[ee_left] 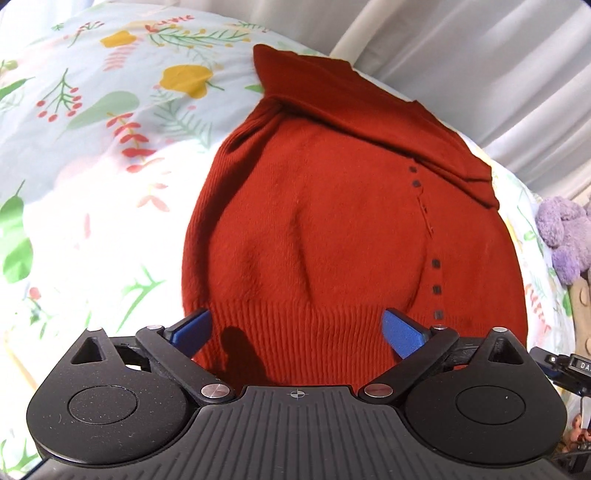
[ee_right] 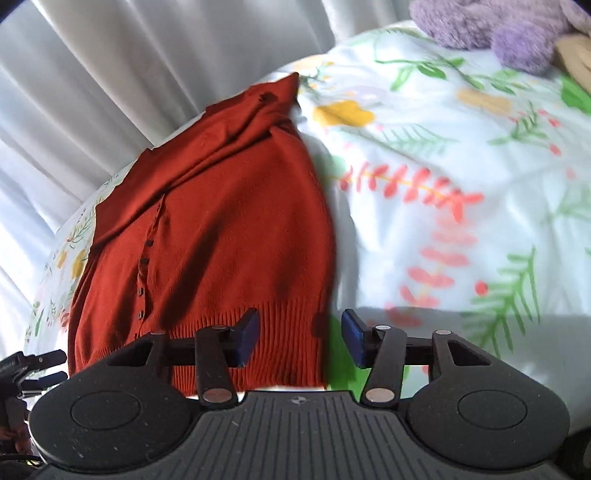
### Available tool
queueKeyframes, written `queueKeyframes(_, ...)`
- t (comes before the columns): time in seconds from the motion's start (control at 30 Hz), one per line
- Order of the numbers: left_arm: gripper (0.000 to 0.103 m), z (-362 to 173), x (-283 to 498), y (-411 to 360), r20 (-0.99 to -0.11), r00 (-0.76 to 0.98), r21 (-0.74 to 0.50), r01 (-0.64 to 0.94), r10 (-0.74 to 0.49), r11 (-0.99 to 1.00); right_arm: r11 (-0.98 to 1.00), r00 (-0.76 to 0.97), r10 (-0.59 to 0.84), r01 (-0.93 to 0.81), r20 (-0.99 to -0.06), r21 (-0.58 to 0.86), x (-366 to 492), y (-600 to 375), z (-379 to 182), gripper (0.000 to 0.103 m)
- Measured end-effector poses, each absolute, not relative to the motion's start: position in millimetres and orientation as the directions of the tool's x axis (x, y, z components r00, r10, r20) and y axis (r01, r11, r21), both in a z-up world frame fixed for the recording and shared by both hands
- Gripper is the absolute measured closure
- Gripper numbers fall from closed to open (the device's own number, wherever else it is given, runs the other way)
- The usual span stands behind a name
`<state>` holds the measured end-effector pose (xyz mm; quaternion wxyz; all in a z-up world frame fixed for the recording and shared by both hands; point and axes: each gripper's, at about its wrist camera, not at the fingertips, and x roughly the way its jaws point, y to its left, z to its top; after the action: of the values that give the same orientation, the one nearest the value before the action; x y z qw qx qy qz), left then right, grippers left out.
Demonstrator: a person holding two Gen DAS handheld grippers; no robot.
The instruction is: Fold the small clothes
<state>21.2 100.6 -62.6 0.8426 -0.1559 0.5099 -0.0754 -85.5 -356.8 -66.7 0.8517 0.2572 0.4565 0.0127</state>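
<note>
A rust-red knit cardigan [ee_left: 306, 229] lies flat on a bed, spread over a white bedsheet [ee_left: 110, 122] printed with green leaves, red sprigs and yellow flowers. Its ribbed hem [ee_left: 295, 332] faces the cameras, and a row of small dark square buttons [ee_left: 436, 264] runs up the front placket. At the far end, a sleeve [ee_left: 369, 122] is folded slantwise across the upper body of the garment, and the top edge reaches the edge of the bed by pale pleated curtains [ee_left: 480, 55].

The left gripper [ee_left: 297, 328] hangs just above the hem, its blue pads [ee_left: 400, 332] spread wide, with nothing between them. The right gripper [ee_right: 301, 338] sits over the hem's corner [ee_right: 314, 354], where the knit meets the sheet; its jaws are partly apart, pinching nothing, one pad over the ribbing and the other over the sheet.

A purple plush toy [ee_right: 491, 26] rests on the bed well apart from the cardigan, beside something beige [ee_right: 576, 55] at the frame edge.
</note>
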Motion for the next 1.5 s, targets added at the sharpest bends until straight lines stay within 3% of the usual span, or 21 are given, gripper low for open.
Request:
queueKeyframes(0.07, 0.022, -67, 19, 105, -0.853, 0.439, -0.34, -0.06, -0.281, 0.938, 0.854, 0.561, 0.3, 0.202, -0.772, 0.479, -89, -355, -75, 0.072)
queueKeyframes(0.13, 0.027, -71, 15, 110, -0.852, 0.427, -0.371, -0.082, -0.304, 0.925, 0.848, 0.545, 0.328, 0.189, -0.771, 0.494, -93, -352, -79, 0.083)
queueKeyframes(0.23, 0.041, -75, 12, 116, -0.861, 0.414, -0.373, -0.117, -0.297, 0.92, 0.845, 0.544, 0.346, 0.174, -0.765, 0.506, -96, -352, -82, 0.087)
queueKeyframes(0.6, 0.042, -68, 4, 133, -0.871, 0.404, -0.388, -0.212, -0.281, 0.897, 0.753, 0.53, 0.457, 0.197, -0.715, 0.627, -89, -370, -92, 0.084)
queueKeyframes(0.93, 0.043, -76, 4, 135, -0.902, 0.354, -0.343, -0.238, -0.248, 0.909, 0.732, 0.501, 0.486, 0.215, -0.716, 0.647, -84, -374, -96, 0.084)
queueKeyframes(1.0, 0.048, -76, 5, 137, -0.901, 0.354, -0.346, -0.24, -0.25, 0.907, 0.731, 0.5, 0.486, 0.217, -0.716, 0.647, -83, -373, -97, 0.084)
queueKeyframes(1.07, 0.073, -77, 6, 139, -0.907, 0.347, -0.335, -0.253, -0.238, 0.908, 0.733, 0.499, 0.486, 0.214, -0.717, 0.646, -82, -373, -97, 0.084)
queueKeyframes(1.13, 0.093, -78, 8, 142, -0.915, 0.336, -0.319, -0.261, -0.224, 0.911, 0.74, 0.499, 0.481, 0.21, -0.721, 0.639, -81, -373, -96, 0.086)
queueKeyframes(1.3, 0.094, -74, 8, 138, -0.887, 0.366, -0.376, -0.222, -0.281, 0.9, 0.742, 0.503, 0.475, 0.212, -0.722, 0.636, -80, -375, -97, 0.099)
queueKeyframes(1.5, 0.095, -49, 18, 139, -0.787, 0.493, -0.521, -0.208, -0.371, 0.828, 0.665, 0.549, 0.547, 0.173, -0.632, 0.727, -75, -383, -90, 0.1)
